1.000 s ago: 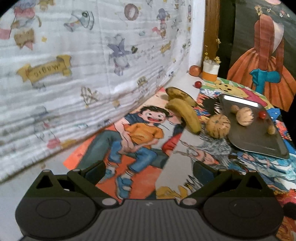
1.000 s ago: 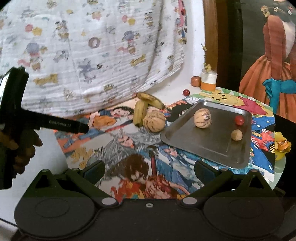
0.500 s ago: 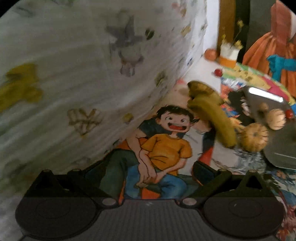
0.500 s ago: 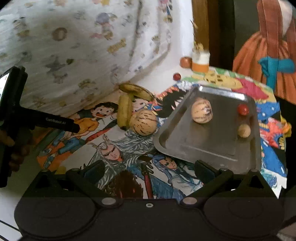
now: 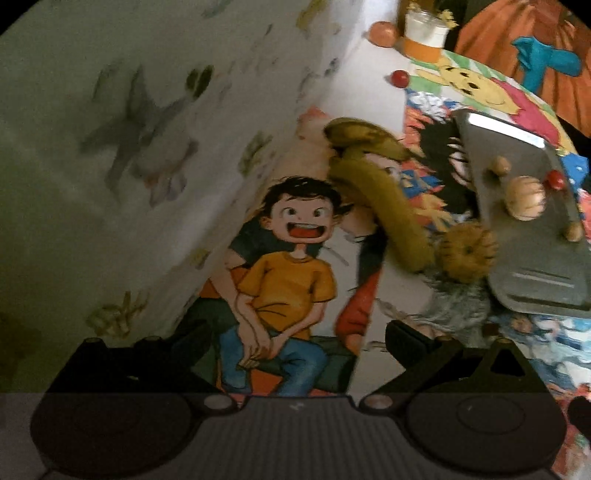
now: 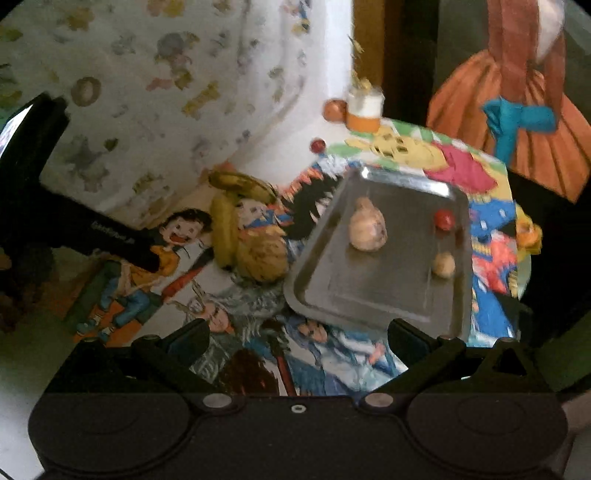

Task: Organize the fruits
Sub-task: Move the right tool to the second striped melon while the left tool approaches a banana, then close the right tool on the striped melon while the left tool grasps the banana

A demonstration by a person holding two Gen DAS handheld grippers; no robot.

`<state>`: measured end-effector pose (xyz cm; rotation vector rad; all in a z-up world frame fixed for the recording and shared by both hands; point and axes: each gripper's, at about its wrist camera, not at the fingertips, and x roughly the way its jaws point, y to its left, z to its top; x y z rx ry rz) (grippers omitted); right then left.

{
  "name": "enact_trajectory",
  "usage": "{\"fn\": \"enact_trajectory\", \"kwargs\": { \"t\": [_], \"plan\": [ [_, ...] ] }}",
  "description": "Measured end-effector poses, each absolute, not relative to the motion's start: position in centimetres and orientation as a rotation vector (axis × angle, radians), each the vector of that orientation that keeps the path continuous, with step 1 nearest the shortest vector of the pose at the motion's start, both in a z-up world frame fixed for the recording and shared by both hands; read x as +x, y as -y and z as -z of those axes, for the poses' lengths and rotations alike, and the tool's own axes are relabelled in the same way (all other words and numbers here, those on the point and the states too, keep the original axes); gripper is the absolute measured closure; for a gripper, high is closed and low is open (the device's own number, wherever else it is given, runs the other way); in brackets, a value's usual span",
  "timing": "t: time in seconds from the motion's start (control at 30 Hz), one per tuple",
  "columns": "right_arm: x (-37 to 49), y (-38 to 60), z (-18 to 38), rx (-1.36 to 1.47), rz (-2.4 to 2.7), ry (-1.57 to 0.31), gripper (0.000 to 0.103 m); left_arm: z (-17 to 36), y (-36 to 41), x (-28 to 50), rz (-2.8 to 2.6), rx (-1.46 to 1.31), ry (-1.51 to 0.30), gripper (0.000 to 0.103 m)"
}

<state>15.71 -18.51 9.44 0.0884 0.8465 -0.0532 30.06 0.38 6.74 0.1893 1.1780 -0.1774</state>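
Two bananas (image 5: 384, 206) lie on the cartoon-print cloth, with a striped round melon (image 5: 467, 254) beside them, left of a metal tray (image 5: 535, 291). The tray holds a pale melon (image 5: 524, 201), a red cherry fruit (image 5: 556, 180) and two small tan fruits. My left gripper (image 5: 295, 339) is open and empty, low over the cloth short of the bananas. In the right wrist view the bananas (image 6: 225, 232), striped melon (image 6: 264, 258) and tray (image 6: 373, 306) lie ahead of my open, empty right gripper (image 6: 295, 339); the left gripper's finger (image 6: 122, 247) reaches in from the left.
A printed white sheet (image 5: 129, 147) hangs close along the left. An orange-and-white jar (image 5: 424, 37), an orange fruit (image 5: 384, 33) and a red ball (image 5: 399, 78) stand at the far end. A painting of an orange dress (image 6: 517, 110) leans behind.
Both grippers have moved forward towards the fruit: the bananas and melon are nearer in the left view, the tray nearer in the right view. Both stay open.
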Motion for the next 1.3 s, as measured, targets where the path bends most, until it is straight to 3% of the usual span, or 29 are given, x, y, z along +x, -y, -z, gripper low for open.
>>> {"fn": "enact_trajectory", "kwargs": {
  "t": [0.2, 0.57, 0.77, 1.03, 1.3],
  "plan": [
    [18.1, 18.1, -8.4, -0.091, -0.030, -0.824, 0.001, -7.8, -0.4, 31.3, 0.228, 0.060, -1.161, 0.000],
    [23.9, 20.3, -5.0, -0.302, -0.324, -0.798, 0.008, -4.2, 1.1, 36.4, 0.232, -0.094, -1.194, 0.000],
    [26.9, 20.1, -2.7, -0.343, -0.442, -0.788, 0.019, -2.5, 1.8, 38.9, 0.221, -0.158, -1.189, 0.002],
    [28.9, 19.0, -1.4, -0.352, -0.502, -0.804, 0.028, -1.3, 3.6, 40.8, 0.279, -0.149, -1.231, 0.018],
    [29.2, 18.0, -0.7, -0.399, -0.512, -0.828, 0.044, -0.7, 4.5, 42.2, 0.338, -0.118, -1.262, 0.049]
  ]
}}
